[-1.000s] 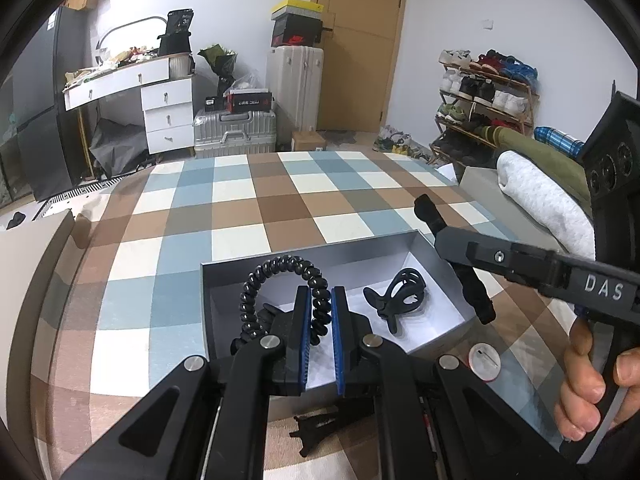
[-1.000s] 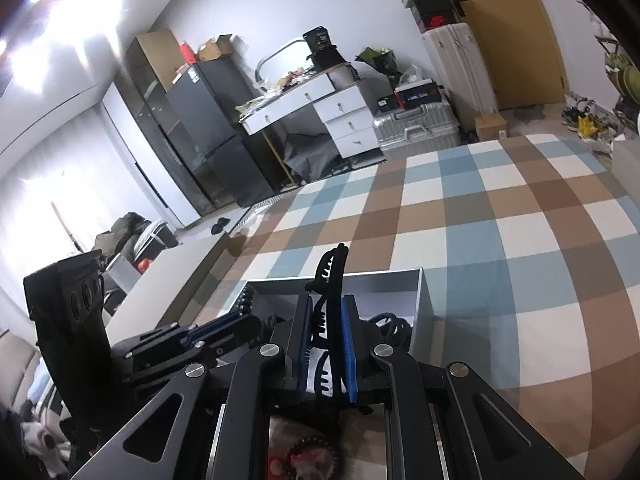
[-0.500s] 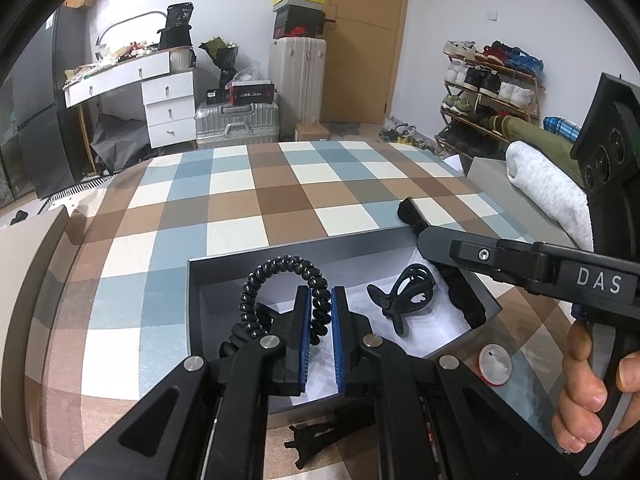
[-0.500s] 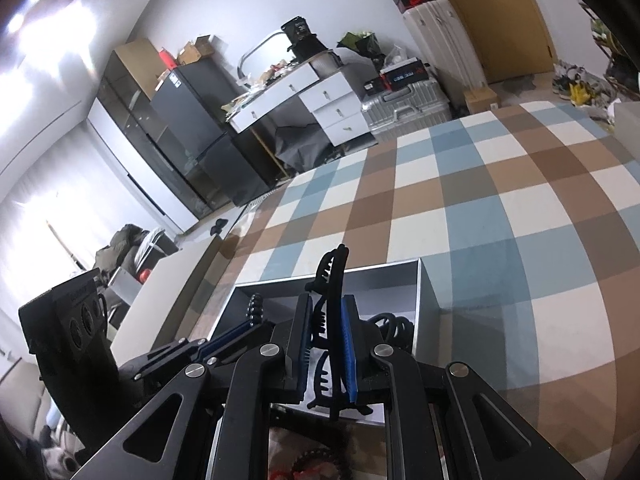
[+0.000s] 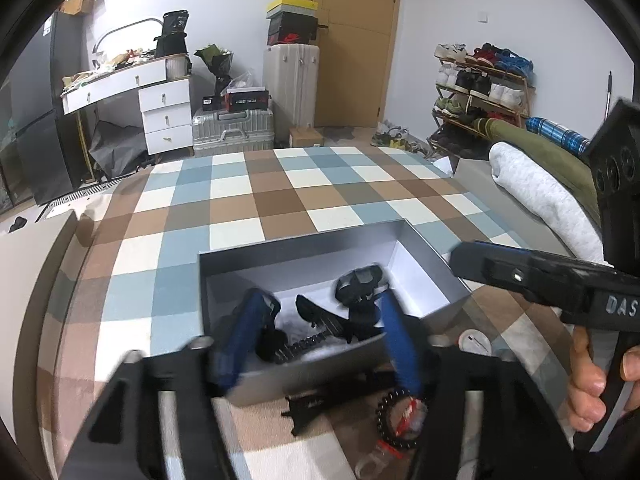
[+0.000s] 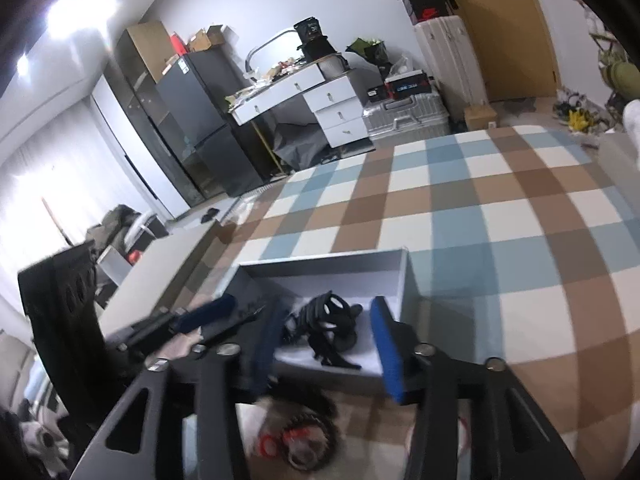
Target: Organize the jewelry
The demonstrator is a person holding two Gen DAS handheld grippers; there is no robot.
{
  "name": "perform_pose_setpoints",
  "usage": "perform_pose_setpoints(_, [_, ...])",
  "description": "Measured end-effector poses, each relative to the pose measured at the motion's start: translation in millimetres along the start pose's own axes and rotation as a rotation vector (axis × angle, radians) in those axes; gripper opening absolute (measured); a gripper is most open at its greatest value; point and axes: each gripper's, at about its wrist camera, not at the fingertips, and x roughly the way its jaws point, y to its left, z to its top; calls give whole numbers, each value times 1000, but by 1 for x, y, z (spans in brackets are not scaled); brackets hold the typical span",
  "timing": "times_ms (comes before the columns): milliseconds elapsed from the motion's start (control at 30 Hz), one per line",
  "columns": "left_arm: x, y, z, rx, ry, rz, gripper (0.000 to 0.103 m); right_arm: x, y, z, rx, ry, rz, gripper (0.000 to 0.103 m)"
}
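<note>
A grey box with a white inside [image 5: 424, 252] sits on the checked cloth. In it lie a black claw clip [image 5: 360, 284], a black toothed clip [image 5: 320, 316] and a black coil hair tie [image 5: 288, 346]. My left gripper [image 5: 322, 328] hangs over the box's near side. Its jaws are opening and nothing is between the blue pads. In the right wrist view my right gripper [image 6: 326, 344] is over the same box [image 6: 406, 280]. Its jaws are opening too, with the claw clip [image 6: 326, 312] and toothed clip [image 6: 336, 356] lying loose below them.
In front of the box lie a black clip [image 5: 308, 404], a dark beaded bracelet with red [image 5: 400, 420] and a small white disc [image 5: 474, 342]. A hand [image 5: 588, 380] holds the right gripper's handle. Folded blankets [image 5: 536, 188] lie at the right edge.
Both grippers went from shut to open. The coil hair tie left the left gripper's pads and the toothed clip left the right one's; both now lie in the box.
</note>
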Motion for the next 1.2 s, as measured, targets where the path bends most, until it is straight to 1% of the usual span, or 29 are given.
perform_pose_setpoints(33, [-4, 1, -1, -14, -3, -14, 74, -5, -1, -3, -7, 3, -12, 71])
perform_pose_setpoints(100, [-10, 3, -4, -35, -12, -36, 84, -10, -3, -6, -13, 5, -26, 81])
perform_pose_setpoints(133, [-13, 3, -6, -41, -15, -38, 85, -13, -3, -7, -18, 9, -35, 87])
perform_pose_setpoints(167, [-15, 3, -7, -45, -16, -31, 88, -17, -3, -9, -26, 15, -48, 90])
perform_pose_setpoints(233, [-18, 2, -11, -43, -13, -12, 98, -23, -3, -13, -39, 18, -73, 99])
perform_pose_setpoints(267, [-19, 1, -14, -41, -11, -6, 102, -27, -3, -16, -50, 17, -87, 101])
perform_pose_setpoints(300, [-20, 1, -17, -40, -10, -6, 102, -29, -3, -18, -64, 20, -105, 102])
perform_pose_setpoints(367, [-21, 1, -23, -39, 7, -14, 102, -30, -2, -23, -90, 37, -146, 103])
perform_pose_setpoints(433, [-20, 2, -29, -45, 25, -6, 102, -30, -1, -29, -114, 61, -174, 103])
perform_pose_setpoints(500, [-20, 4, -34, -53, 32, -4, 102, -29, -1, -33, -129, 77, -179, 103])
perform_pose_setpoints(567, [-18, 5, -37, -45, 55, 4, 102, -29, -1, -39, -141, 86, -191, 103])
perform_pose_setpoints(700, [-16, 5, -39, -27, 58, 40, 102, -25, -1, -45, -150, 114, -185, 103])
perform_pose_setpoints(767, [-15, 3, -40, -24, 63, 33, 102, -23, -1, -46, -158, 124, -188, 103])
perform_pose_setpoints(933, [-19, -5, -44, 41, 64, 55, 102, -20, -3, -49, -159, 145, -200, 103])
perform_pose_setpoints(1000, [-20, -7, -45, 64, 62, 50, 102, -19, -4, -50, -169, 156, -209, 103])
perform_pose_setpoints(1133, [-17, -7, -47, 69, 68, 41, 102, -15, -9, -53, -175, 195, -229, 103])
perform_pose_setpoints(1200, [-16, -7, -48, 71, 71, 44, 102, -10, -11, -56, -187, 221, -255, 103])
